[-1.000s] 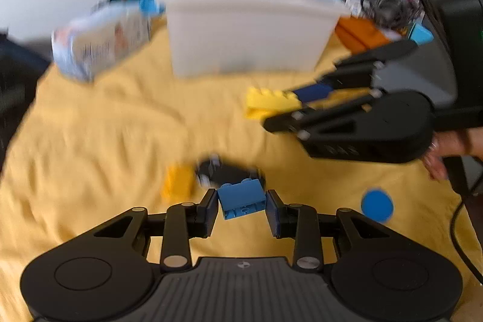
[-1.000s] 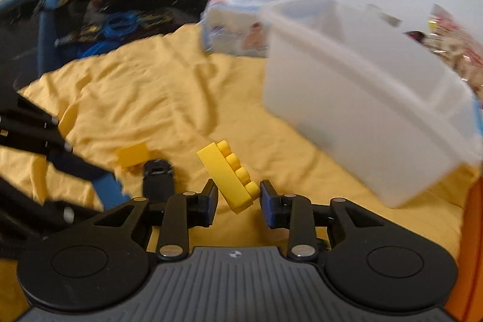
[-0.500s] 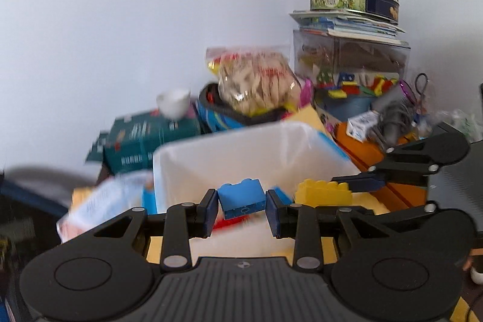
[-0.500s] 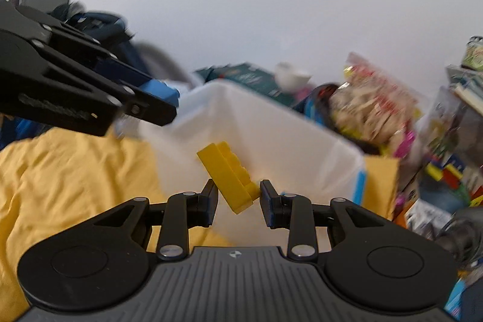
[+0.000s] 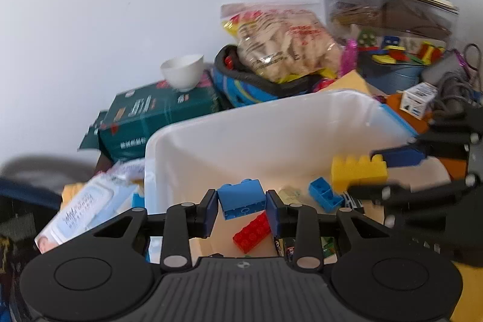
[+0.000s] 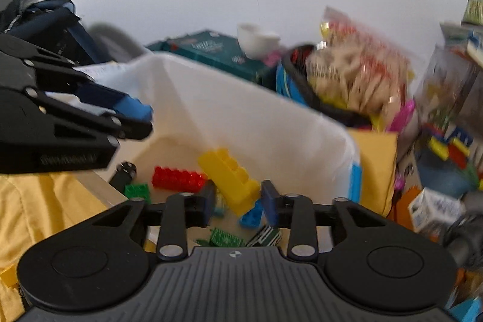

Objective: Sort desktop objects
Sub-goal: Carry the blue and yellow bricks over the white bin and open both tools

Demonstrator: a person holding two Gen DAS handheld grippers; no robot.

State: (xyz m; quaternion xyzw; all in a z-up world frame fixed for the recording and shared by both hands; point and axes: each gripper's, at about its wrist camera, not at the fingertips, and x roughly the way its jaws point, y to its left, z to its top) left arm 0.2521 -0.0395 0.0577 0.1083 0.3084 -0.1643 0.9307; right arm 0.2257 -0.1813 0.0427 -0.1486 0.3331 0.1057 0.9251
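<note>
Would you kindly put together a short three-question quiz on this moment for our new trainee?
1. True or false: the left gripper is shut on a blue brick.
2. What colour is the brick between the fingers of the right gripper?
A) red
B) yellow
C) green
3. Fill in: both grippers are holding their bricks above the open white ____.

Key:
1. True.
2. B: it is the yellow brick.
3. Bin: a red brick and other pieces already lie inside it.
</note>
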